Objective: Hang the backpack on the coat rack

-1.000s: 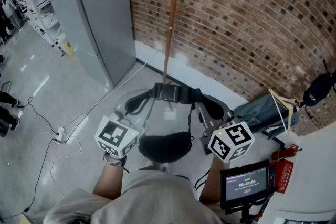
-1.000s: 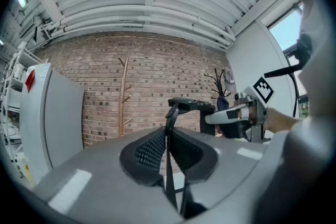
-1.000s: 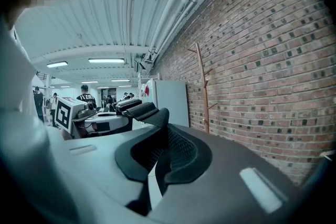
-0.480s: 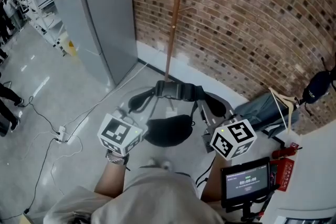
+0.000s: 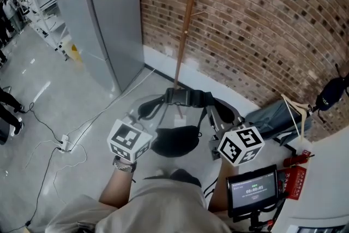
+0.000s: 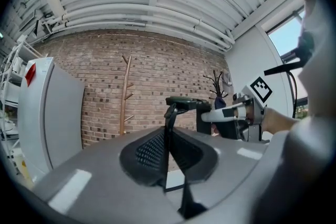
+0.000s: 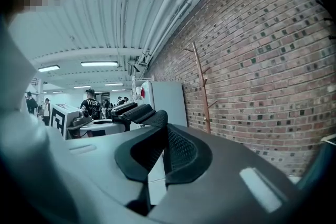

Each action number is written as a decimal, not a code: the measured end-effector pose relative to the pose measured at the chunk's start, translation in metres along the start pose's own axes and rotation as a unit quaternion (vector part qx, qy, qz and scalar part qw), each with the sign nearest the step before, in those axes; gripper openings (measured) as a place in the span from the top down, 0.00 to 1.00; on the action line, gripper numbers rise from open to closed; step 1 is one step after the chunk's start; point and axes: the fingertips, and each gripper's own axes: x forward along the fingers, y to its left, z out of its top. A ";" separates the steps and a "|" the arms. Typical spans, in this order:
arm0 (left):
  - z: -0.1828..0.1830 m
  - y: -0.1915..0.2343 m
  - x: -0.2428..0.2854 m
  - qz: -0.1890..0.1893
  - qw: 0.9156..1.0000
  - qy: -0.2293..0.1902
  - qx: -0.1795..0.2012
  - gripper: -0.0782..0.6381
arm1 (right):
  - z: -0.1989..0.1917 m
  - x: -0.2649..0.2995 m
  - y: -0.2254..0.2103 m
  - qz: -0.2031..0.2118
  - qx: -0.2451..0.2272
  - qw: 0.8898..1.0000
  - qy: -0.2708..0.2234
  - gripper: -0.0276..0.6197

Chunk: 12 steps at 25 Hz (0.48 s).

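A black backpack (image 5: pixel 175 141) hangs between my two grippers, its strap and top handle (image 5: pixel 186 97) stretched across in front of me. My left gripper (image 5: pixel 146 112) is shut on one black strap (image 6: pixel 169 131), which rises from between its jaws. My right gripper (image 5: pixel 214 118) is shut on the other strap (image 7: pixel 157 136). Each gripper view shows the other gripper: the right one (image 6: pixel 231 115) and the left one (image 7: pixel 79 121). The wooden coat rack (image 5: pixel 188 24) stands ahead against the brick wall, also visible as a rack (image 6: pixel 124 94) and a rack (image 7: pixel 201 86) with short pegs.
A tall grey cabinet (image 5: pixel 103 19) stands left of the rack. White cables (image 5: pixel 65 142) run over the floor at the left. A blue-grey bundle with a hanger (image 5: pixel 279 116) lies at the right, near a small screen (image 5: pixel 253 188). People stand far off at the left.
Both grippers and the backpack have come a little closer to the rack. The bag's body now sits higher in the head view. Both grips are unchanged.
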 end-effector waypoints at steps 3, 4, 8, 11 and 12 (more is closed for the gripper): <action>-0.009 0.009 -0.001 0.000 1.000 0.008 -0.006 0.87 | -0.006 0.009 0.002 -0.003 0.002 1.000 0.009 0.95; -0.011 0.012 -0.002 0.000 1.000 0.010 -0.008 0.87 | -0.007 0.012 0.002 -0.002 0.002 1.000 0.010 0.95; -0.012 0.022 -0.001 -0.003 1.000 0.012 -0.010 0.87 | -0.008 0.022 0.005 0.002 0.003 1.000 0.014 0.95; -0.013 0.027 -0.001 -0.006 1.000 0.012 -0.011 0.87 | -0.009 0.027 0.007 0.008 0.004 1.000 0.016 0.95; -0.014 0.029 -0.001 -0.005 1.000 0.013 -0.009 0.87 | -0.010 0.029 0.007 0.010 0.005 1.000 0.016 0.95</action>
